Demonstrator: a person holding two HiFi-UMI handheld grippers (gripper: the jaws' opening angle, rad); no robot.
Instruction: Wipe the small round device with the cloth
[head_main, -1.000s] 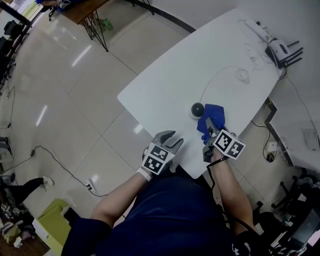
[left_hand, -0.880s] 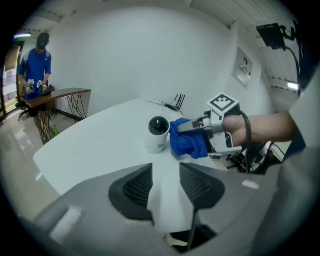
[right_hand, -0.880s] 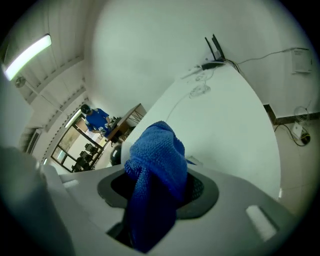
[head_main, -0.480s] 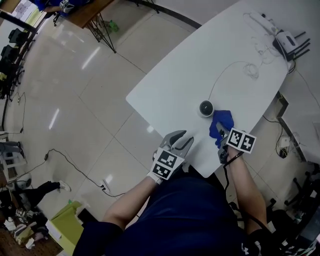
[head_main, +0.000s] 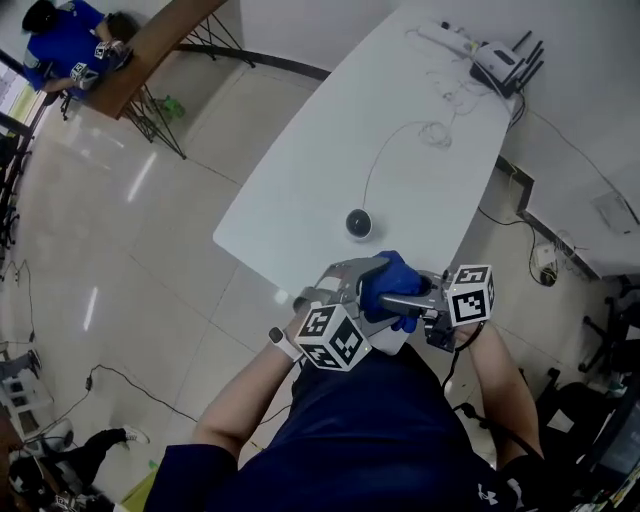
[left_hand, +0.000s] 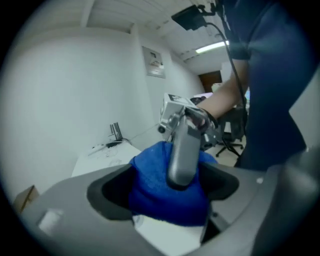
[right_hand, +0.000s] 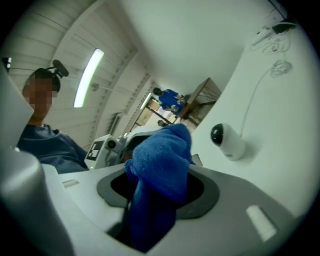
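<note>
Right gripper (right_hand: 157, 192) is clamped on the blue cloth (right_hand: 162, 160) at the near edge of the table (head_main: 330, 170). Our left gripper (left_hand: 165, 192) has just spread its jaws wide around the bunched cloth, seemingly without pinching it. The small round device (head_main: 359, 223) sits farther out on the table, well apart. We should take a loose fold, flatten a pad, then lower it gently.

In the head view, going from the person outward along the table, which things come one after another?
cloth → round device → coiled cable → router
</note>
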